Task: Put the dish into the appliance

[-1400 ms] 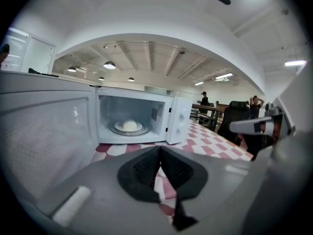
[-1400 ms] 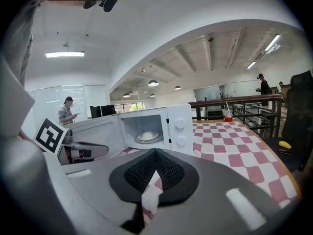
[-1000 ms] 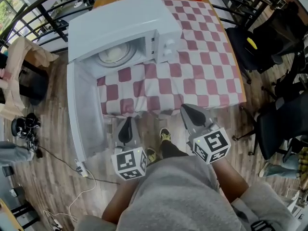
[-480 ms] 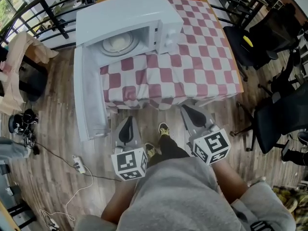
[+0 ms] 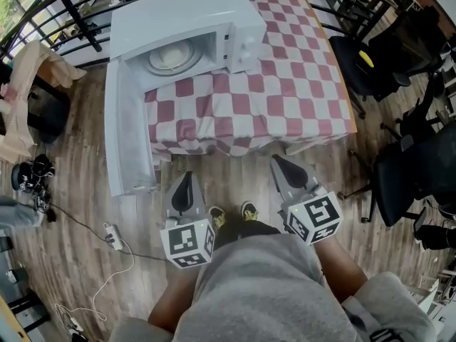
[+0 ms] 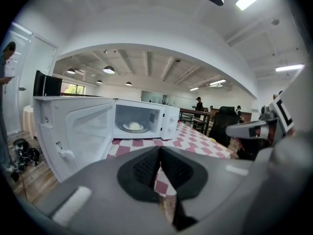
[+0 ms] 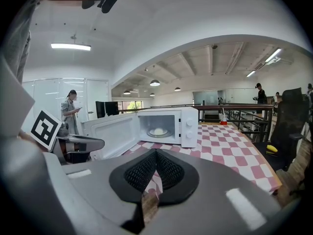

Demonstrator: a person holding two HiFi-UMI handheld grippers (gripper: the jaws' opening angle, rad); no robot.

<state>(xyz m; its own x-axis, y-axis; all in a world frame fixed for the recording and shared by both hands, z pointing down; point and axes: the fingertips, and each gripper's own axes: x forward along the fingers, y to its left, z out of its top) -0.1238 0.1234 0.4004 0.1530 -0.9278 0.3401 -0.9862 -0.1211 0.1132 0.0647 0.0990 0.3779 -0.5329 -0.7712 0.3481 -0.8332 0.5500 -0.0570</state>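
A white microwave (image 5: 192, 20) stands on the checkered table (image 5: 299, 98) with its door (image 5: 128, 134) swung wide open past the table's left edge. A pale dish (image 5: 171, 54) lies on the turntable inside; it also shows as the dish (image 6: 133, 126) in the left gripper view and the dish (image 7: 158, 131) in the right gripper view. My left gripper (image 5: 186, 180) and right gripper (image 5: 285, 168) hang side by side over the floor, short of the table's near edge. Both are shut with nothing between their pads.
Black office chairs (image 5: 417, 169) stand to the right of the table. A cable and plug (image 5: 110, 237) lie on the wooden floor at the left, near a chair draped with cloth (image 5: 32, 98). A red cup (image 7: 223, 117) stands at the table's far end. A person (image 7: 71, 112) stands beyond the microwave.
The table and microwave have slid up and away in the head view, as the person stepped back a little. Both grippers stay shut and low in front of the body.
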